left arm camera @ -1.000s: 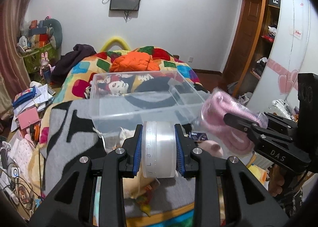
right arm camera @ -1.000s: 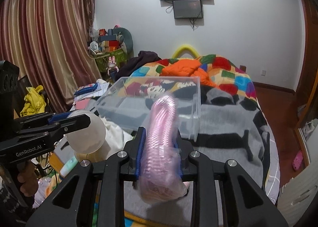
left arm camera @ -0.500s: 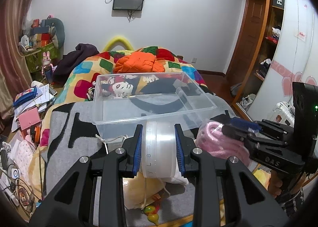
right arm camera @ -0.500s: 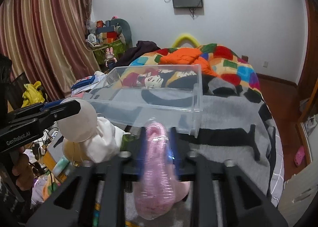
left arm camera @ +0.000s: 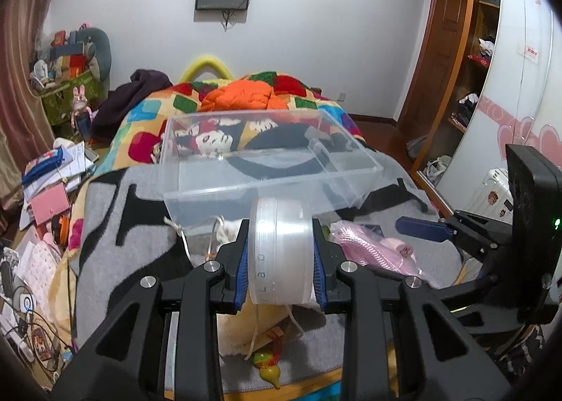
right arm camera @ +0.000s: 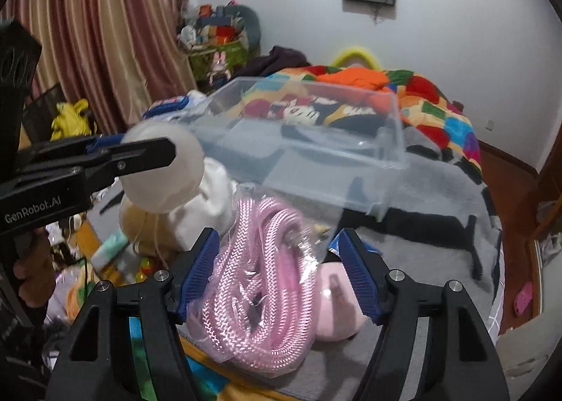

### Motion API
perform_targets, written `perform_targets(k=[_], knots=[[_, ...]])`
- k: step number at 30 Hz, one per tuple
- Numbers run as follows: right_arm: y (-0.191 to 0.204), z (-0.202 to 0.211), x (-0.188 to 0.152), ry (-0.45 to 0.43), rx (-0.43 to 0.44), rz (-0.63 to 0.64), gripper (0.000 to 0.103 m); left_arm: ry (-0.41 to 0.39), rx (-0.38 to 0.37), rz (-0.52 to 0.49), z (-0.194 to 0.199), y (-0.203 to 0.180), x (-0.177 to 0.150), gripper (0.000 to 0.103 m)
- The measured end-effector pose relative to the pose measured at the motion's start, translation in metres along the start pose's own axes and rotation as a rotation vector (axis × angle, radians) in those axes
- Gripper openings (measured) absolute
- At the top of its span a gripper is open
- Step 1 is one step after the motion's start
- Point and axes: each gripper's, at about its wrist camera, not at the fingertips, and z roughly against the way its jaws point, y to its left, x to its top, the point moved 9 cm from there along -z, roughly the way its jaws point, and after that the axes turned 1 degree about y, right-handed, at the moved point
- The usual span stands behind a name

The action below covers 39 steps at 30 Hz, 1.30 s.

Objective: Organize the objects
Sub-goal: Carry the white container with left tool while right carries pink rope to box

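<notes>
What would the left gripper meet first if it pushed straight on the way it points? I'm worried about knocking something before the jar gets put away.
Probably the near wall of the clear plastic bin: the left gripper, shut on the round jar, points at it. How far off is unclear.

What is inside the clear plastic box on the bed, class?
Nothing can be seen inside the clear plastic box: only the cartoon blanket beneath shows through its walls. Its near end is partly covered by the white jar.
</notes>
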Motion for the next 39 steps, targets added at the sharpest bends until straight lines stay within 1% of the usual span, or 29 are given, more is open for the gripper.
perform_targets(k=[2,5,6,7,9,10,12,17,18,19,26,29,39], knots=[[0.003,-0.008,-0.006,0.027,0.003,0.010,0.066,0.008,0.000,0.004,-0.002,0.001,-0.003,0.030],[0.003,-0.016,-0.012,0.049,0.015,0.009,0.063,0.005,0.003,-0.001,-0.002,0.001,-0.003,0.029],[0.002,-0.017,-0.012,0.048,0.015,0.008,0.059,0.004,0.005,-0.005,-0.002,0.001,-0.003,0.029],[0.002,-0.017,-0.011,0.049,0.024,0.004,0.049,0.003,0.009,-0.008,-0.002,0.001,-0.003,0.029],[0.001,-0.017,-0.011,0.051,0.043,-0.007,0.039,-0.002,0.013,-0.014,-0.002,0.000,-0.002,0.029],[0.001,-0.016,-0.009,0.047,0.031,-0.004,0.034,-0.005,0.014,-0.018,-0.001,0.000,0.000,0.029],[0.000,-0.013,-0.007,0.031,0.012,0.005,0.027,-0.016,0.012,-0.025,0.002,-0.002,0.004,0.029],[-0.002,-0.006,-0.002,0.003,0.007,-0.011,0.021,-0.033,0.014,-0.039,0.005,-0.005,0.014,0.029],[-0.003,-0.004,0.000,-0.006,0.007,-0.018,0.018,-0.036,0.016,-0.043,0.006,-0.005,0.015,0.029],[-0.003,-0.002,0.002,-0.015,0.011,-0.025,0.011,-0.039,0.017,-0.044,0.006,-0.005,0.017,0.029],[-0.007,0.008,0.018,-0.056,0.013,-0.045,0.010,-0.053,0.016,-0.039,0.008,-0.004,0.031,0.029],[-0.008,0.016,0.025,-0.086,0.006,-0.048,0.010,-0.064,0.010,-0.032,0.011,-0.002,0.038,0.029],[-0.021,0.038,0.061,-0.180,-0.001,-0.080,0.010,-0.107,0.031,-0.039,0.017,0.003,0.060,0.029]])
